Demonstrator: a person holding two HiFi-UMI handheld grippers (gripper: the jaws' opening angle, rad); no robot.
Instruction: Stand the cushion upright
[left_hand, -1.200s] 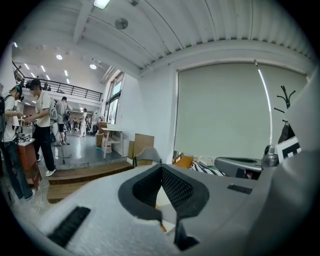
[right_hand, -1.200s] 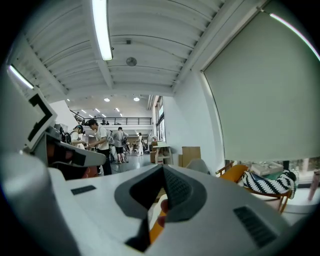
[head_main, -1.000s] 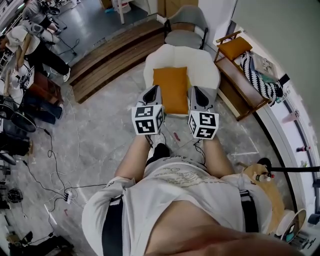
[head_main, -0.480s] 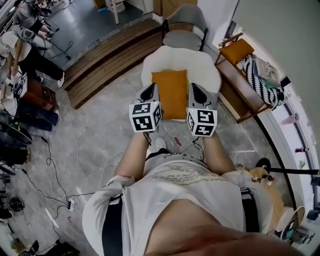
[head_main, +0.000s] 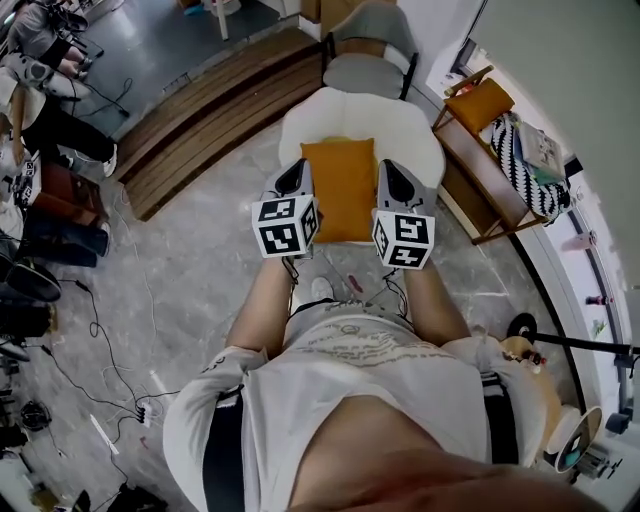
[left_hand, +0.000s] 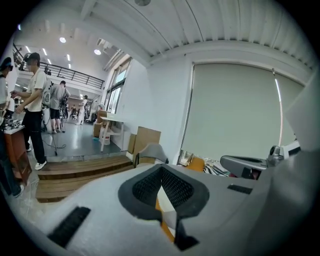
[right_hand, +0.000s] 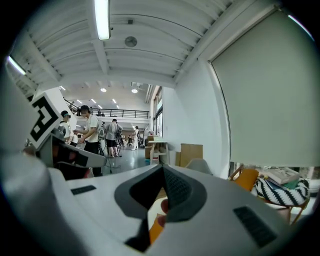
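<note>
Rate cushion (head_main: 340, 190), flat on chair (head_main: 405, 135), as likely soft, light, floppy; pinch its side edges; note left gripper (head_main: 297, 174) and right gripper (head_main: 393, 174) pressed together, empty.

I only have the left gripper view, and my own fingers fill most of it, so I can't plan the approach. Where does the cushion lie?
Observer: In the head view, the orange cushion lies flat, broad face up, on the seat of the white armchair.
Operator: How am I placed relative to it?
Observer: The left gripper is beside its left edge and the right gripper is beside its right edge. I cannot tell whether either touches it.
Operator: Is the right one open?
Observer: No. The right gripper view shows its fingers together, gripping nothing.
</note>
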